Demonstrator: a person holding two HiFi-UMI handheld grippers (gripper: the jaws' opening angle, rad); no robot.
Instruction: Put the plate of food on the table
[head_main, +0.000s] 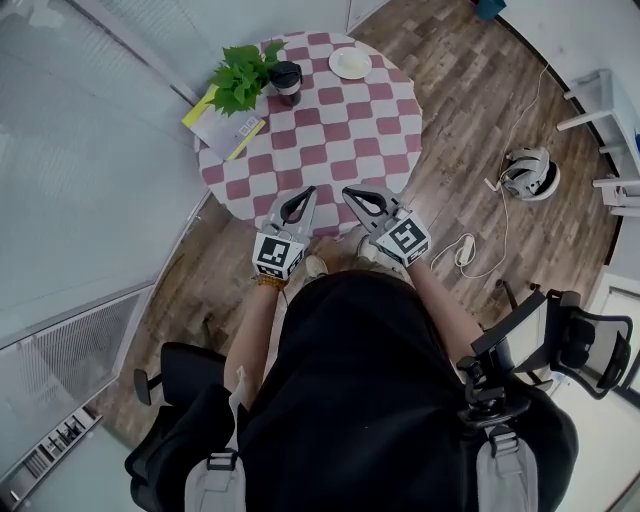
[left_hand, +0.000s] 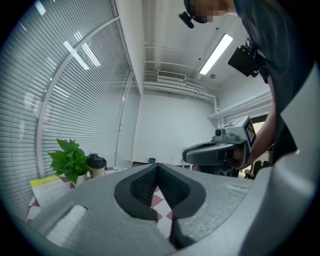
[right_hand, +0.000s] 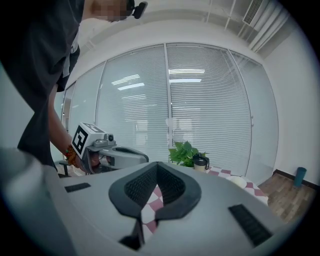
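Left gripper (head_main: 309, 192) closed, right gripper (head_main: 350, 192) closed, by checkered table (head_main: 345, 125)

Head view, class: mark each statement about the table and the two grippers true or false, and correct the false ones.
1. The white plate lies on the table. True.
2. The left gripper grips the plate. False: it is shut on nothing, at the table's near edge, far from the plate.
3. The potted plant stands right beside the dark cup. True.
4. The right gripper has its jaws wide apart. False: they are together, with nothing between them.
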